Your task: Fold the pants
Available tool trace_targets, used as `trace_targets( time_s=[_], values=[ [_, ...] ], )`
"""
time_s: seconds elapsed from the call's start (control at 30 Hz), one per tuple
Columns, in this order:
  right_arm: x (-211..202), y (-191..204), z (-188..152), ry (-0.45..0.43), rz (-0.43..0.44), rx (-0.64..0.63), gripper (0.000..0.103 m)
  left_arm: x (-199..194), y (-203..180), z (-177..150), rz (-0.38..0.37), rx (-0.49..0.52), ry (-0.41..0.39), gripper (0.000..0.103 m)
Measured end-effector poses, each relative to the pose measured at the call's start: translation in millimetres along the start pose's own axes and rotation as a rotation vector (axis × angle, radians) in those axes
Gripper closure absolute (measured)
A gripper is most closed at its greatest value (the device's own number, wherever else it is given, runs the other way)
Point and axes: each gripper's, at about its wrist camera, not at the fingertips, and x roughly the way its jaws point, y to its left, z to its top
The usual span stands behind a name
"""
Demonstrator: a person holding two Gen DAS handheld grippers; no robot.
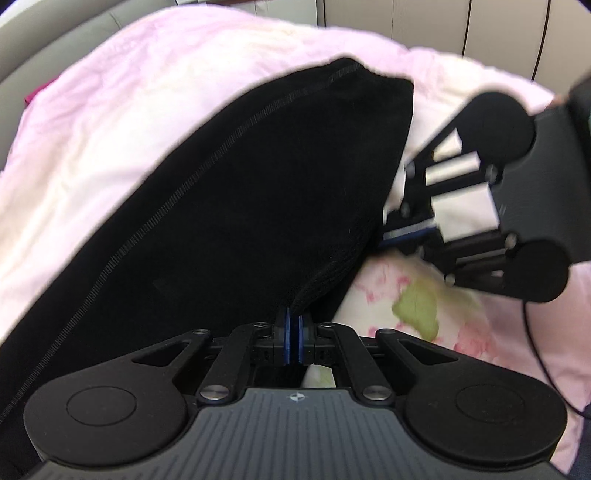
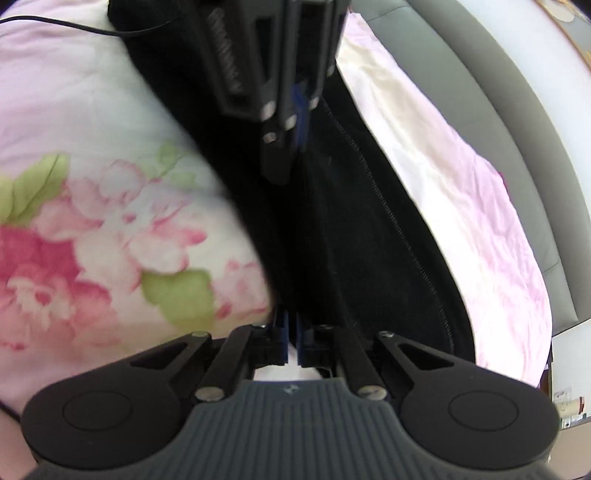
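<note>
The black pants (image 1: 236,206) lie across a pink floral bedsheet (image 1: 110,110). My left gripper (image 1: 293,332) is shut on the near edge of the pants. My right gripper (image 1: 397,232) shows at the right of the left wrist view, shut on the pants' right edge. In the right wrist view the right gripper (image 2: 291,332) is shut on the black pants (image 2: 354,240), and the left gripper (image 2: 295,122) hangs ahead of it, also pinching the fabric. A stitched seam runs along the pants.
The sheet has pink flowers and green leaves (image 2: 92,236). A grey padded headboard or bed edge (image 2: 498,129) runs along the far side. White cabinet panels (image 1: 443,26) stand behind. A thin black cable (image 2: 74,26) crosses the sheet.
</note>
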Motion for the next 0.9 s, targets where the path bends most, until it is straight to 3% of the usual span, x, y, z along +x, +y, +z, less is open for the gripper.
trace_targets(
  time_s=[0.2, 0.3, 0.4, 0.43, 0.5, 0.53, 0.57, 0.73, 0.9],
  values=[
    [-1.4, -3.1, -1.5, 0.019, 0.021, 0.054, 0.103, 10.6, -0.6, 0.0, -0.001, -0.053, 0.025, 0.099],
    [-9.4, -11.1, -20.2, 0.07, 0.028, 0.149, 0.103, 5.4, 7.8, 0.4, -0.039, -0.111, 0.023, 0.09],
    [-24.8, -24.4, -44.1, 0.091, -0.019, 0.31, 0.103, -1.0, 12.1, 1.7, -0.1, -0.146, 0.013, 0.068],
    [-27.3, -28.5, -50.8, 0.099, -0.036, 0.356, 0.103, -4.9, 11.9, 2.2, -0.101, -0.143, 0.009, 0.067],
    [-34.2, -37.2, -64.4, 0.124, -0.068, 0.412, 0.092, -12.6, 11.8, 3.4, -0.089, -0.129, 0.006, 0.067],
    [-36.9, -42.2, -71.9, 0.141, -0.087, 0.44, 0.077, -16.9, 13.5, 4.2, -0.088, -0.13, 0.001, 0.067],
    [-39.1, -50.6, -81.2, 0.161, -0.096, 0.5, 0.068, -21.2, 15.7, 5.2, -0.087, -0.136, -0.004, 0.066],
    [-55.6, -100.5, -155.0, 0.187, -0.093, 1.104, 0.066, -31.9, 24.4, 20.6, -0.052, -0.144, -0.02, 0.066],
    [-54.0, -135.1, -232.1, 0.045, -0.012, 1.726, 0.055, -24.8, 32.1, 42.9, 0.008, -0.163, -0.018, 0.066]
  ],
)
